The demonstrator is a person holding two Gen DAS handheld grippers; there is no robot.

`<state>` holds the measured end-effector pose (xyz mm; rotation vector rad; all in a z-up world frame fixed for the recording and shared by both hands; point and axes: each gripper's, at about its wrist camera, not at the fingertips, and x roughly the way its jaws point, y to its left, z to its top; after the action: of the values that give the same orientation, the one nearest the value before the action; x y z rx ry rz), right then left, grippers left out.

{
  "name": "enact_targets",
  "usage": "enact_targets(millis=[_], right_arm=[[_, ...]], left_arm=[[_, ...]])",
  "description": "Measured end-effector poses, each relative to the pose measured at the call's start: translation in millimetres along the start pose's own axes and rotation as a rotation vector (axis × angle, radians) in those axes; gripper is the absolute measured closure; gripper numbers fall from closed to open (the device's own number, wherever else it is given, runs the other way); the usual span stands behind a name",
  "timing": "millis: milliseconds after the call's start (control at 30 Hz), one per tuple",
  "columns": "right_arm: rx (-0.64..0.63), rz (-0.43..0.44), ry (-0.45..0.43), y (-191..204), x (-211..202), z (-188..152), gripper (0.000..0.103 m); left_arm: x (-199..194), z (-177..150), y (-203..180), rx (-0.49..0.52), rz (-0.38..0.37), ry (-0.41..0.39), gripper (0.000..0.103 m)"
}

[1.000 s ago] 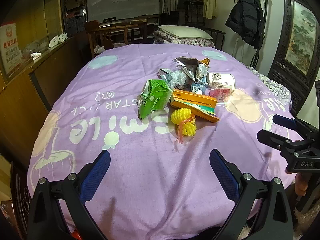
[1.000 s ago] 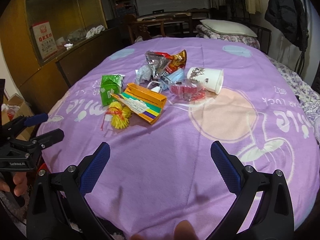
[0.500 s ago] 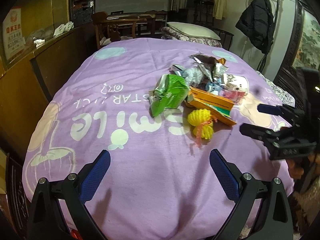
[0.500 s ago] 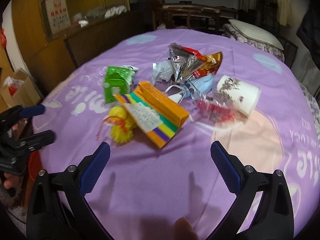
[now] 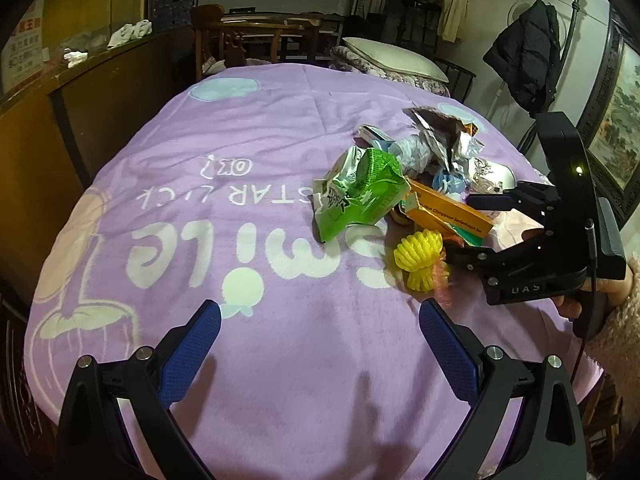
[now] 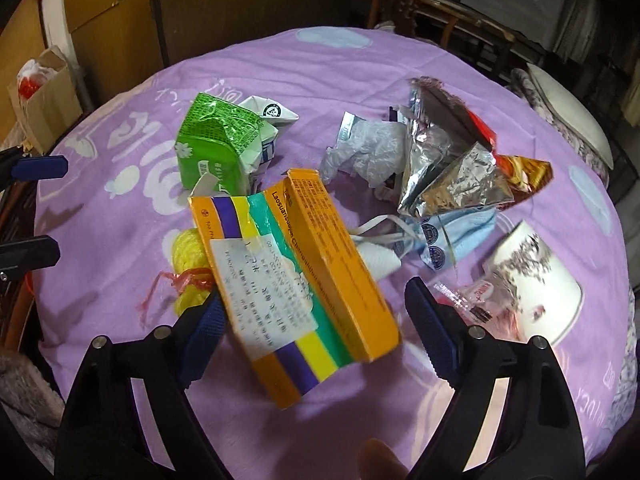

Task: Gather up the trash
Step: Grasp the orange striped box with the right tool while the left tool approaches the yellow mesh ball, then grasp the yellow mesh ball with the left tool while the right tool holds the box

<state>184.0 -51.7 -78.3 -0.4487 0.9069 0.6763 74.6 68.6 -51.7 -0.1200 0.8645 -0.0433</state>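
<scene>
Trash heap [image 6: 360, 184] on purple cloth; orange box [image 6: 304, 280] flat; paper cup [image 6: 532, 280] apparently tipped.

A lived-in room in a home. Round table under a purple cartoon cloth [image 5: 248, 152], pillow [image 5: 394, 58] on bedding at the far side, black coat [image 5: 524, 56] hanging far right, wooden cabinets [image 5: 80, 92] on the left.

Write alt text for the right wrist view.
The open right claw straddles an orange medicine box amid trash on a purple cloth: green packet, yellow rope bundle, foil wrapper, blue mask, paper cup.
</scene>
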Motion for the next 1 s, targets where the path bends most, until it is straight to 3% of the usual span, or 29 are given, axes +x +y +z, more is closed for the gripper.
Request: enact_targets(millis=[33,133,233,433,733,900,1000], right_arm=[[0.007,0.008,0.008,-1,1,0,0.035],[0.031,0.025,0.012,-2,-2,-4,0.038],[0.073,0.049,-0.018,-7,-19,-15,0.040],[0.330,0.125,-0.114,-29,-69,-59,0.041],[0.532,0.102,-0.209,-38,-100,-110,0.040],[0.570,0.123,-0.247,-44,-105,-120,0.040],[0.575,0.132,-0.258,-47,-107,-123,0.040]], left_arm=[[2,0,-1,0.002,-0.003,0.003,0.006],[9,2,-4,0.002,-0.020,0.014,0.006],[13,4,-9,0.010,-0.032,0.023,0.006],[24,9,-28,0.042,-0.091,0.041,0.006],[62,27,-62,0.114,-0.121,0.047,0.006],[74,33,-62,0.096,-0.131,0.053,0.018],[80,32,-59,0.073,-0.145,0.078,0.037]])
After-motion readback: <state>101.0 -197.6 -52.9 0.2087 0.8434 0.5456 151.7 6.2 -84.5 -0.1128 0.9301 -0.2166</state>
